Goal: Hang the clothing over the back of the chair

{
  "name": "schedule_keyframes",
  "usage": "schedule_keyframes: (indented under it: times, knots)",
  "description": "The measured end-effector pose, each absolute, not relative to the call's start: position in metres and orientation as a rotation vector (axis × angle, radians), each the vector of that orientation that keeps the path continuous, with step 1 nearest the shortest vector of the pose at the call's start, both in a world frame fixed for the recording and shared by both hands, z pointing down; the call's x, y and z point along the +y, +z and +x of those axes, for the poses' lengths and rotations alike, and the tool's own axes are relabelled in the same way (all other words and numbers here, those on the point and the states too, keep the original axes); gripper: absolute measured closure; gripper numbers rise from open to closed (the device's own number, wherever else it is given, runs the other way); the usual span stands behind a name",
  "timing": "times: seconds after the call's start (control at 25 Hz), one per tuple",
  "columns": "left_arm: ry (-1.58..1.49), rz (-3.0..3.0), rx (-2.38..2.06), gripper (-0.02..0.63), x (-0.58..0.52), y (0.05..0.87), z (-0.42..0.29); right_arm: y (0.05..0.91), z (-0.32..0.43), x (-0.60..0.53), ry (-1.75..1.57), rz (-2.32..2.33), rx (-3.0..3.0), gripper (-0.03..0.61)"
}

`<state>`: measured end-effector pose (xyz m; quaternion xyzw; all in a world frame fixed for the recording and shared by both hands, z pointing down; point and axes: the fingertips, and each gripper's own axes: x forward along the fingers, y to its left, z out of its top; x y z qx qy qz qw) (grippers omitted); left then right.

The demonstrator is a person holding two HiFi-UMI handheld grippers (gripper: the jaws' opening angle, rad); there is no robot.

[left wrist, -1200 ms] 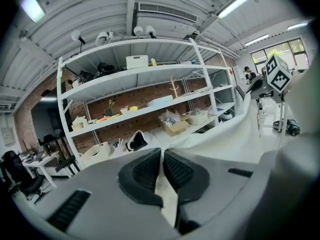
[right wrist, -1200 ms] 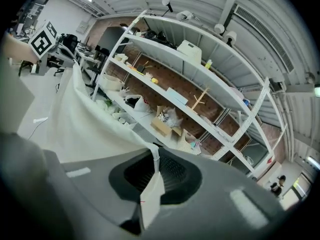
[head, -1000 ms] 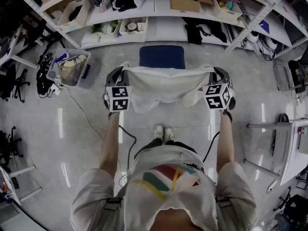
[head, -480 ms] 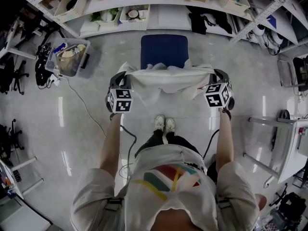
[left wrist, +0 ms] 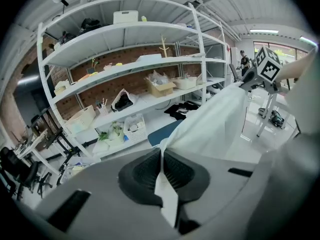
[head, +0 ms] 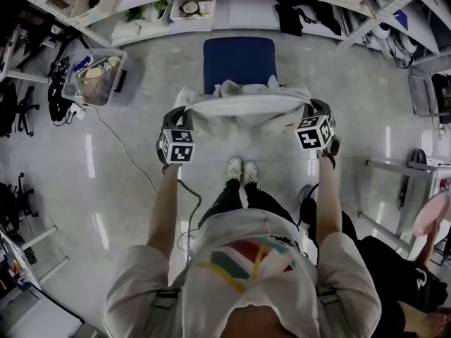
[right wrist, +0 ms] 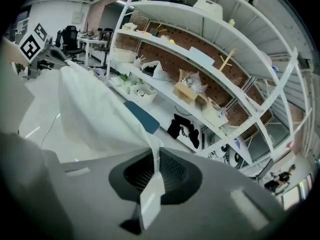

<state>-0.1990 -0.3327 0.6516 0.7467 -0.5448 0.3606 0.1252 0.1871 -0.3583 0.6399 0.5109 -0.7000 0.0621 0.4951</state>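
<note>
The white clothing (head: 243, 110) is stretched between the two grippers above the near edge of the blue chair (head: 238, 60). The left gripper (left wrist: 161, 170) has its jaws together on one corner of the cloth, and the right gripper (right wrist: 153, 176) pinches the opposite corner the same way. Each pair of jaws holds only a thin tab of fabric, so a hard pull sideways could likely draw a corner free and drop that end. The chair back is hidden under the cloth, so I cannot tell whether the fabric already rests on it. If much more cloth ends up on one side of the back than the other, I judge the weight would drag the garment off onto the seat or the floor (head: 106, 189). A cable (head: 184, 201) trails beside the person's shoes (head: 241, 169) and could catch a foot on a step forward. A second person (head: 394, 280) is low at the right, near the right elbow. There is no desk here, only the pale, glossy floor mirroring the ceiling lights. White metal shelving (head: 232, 9) runs along the far side with boxes, baskets and dark clothes. A clear plastic bin (head: 95, 76) stands on the floor at the left.
</note>
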Motion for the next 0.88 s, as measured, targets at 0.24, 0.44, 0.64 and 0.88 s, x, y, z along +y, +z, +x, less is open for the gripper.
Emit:
schedule_keyframes:
  times: [0.24, 0.44, 0.64, 0.88]
  knots:
    - [1.053, 2.161, -1.562, 0.598, -0.322, 0.665, -0.196, 0.662, 0.183, -0.352, 0.194, 1.224, -1.682, 0.565]
    - [1.014, 2.14, -1.569, 0.597, -0.319, 0.668, -0.195, 0.674, 0.179, -0.34, 0.234, 1.225, -1.685, 0.565]
    - [0.982, 2.12, -1.577, 0.596, -0.319, 0.67, -0.191, 0.676, 0.179, -0.337, 0.255, 1.281, -1.686, 0.562]
    - [0.893, 2.082, -1.62, 0.481, -0.314, 0.668, -0.196, 0.667, 0.177, -0.335, 0.298, 1.354, -1.731, 0.393]
